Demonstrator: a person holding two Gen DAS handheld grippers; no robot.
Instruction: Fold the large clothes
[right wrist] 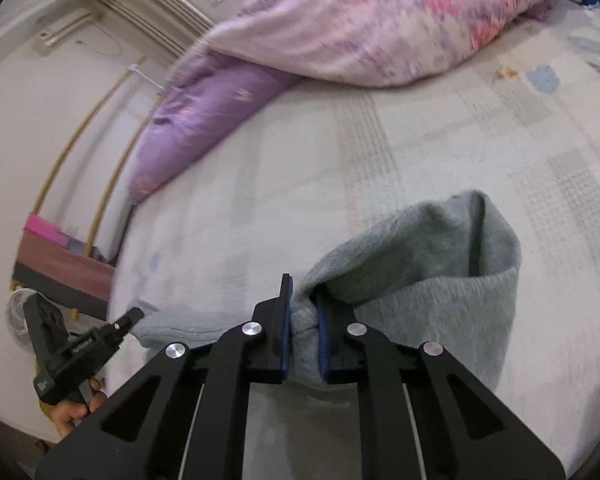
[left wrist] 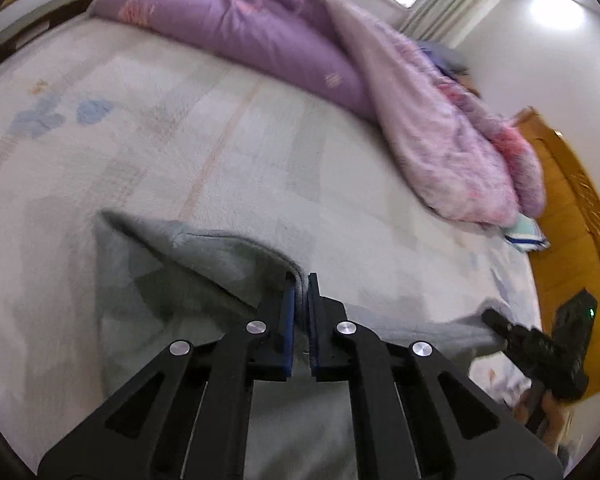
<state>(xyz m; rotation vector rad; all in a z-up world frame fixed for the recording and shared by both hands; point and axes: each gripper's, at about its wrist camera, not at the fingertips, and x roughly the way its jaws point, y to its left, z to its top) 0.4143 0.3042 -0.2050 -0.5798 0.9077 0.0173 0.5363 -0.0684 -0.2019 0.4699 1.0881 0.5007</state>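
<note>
A grey fleece garment point(left wrist: 204, 264) lies partly lifted over the pale patterned bedspread point(left wrist: 180, 128). My left gripper point(left wrist: 301, 280) is shut on a grey edge of it, with cloth pinched between the blue pads. My right gripper point(right wrist: 302, 300) is shut on another bunched grey edge point(right wrist: 428, 256), which droops to the right of the fingers. In the left wrist view the right gripper point(left wrist: 490, 316) grips the cloth at the far right. In the right wrist view the left gripper point(right wrist: 134, 314) holds the cloth at the lower left.
A purple and pink duvet point(left wrist: 340, 68) is heaped along the far side of the bed, also in the right wrist view point(right wrist: 372, 24). A wooden headboard point(left wrist: 572, 208) stands at the right. A small fan point(right wrist: 18, 316) and a low stand point(right wrist: 60, 264) sit beside the bed.
</note>
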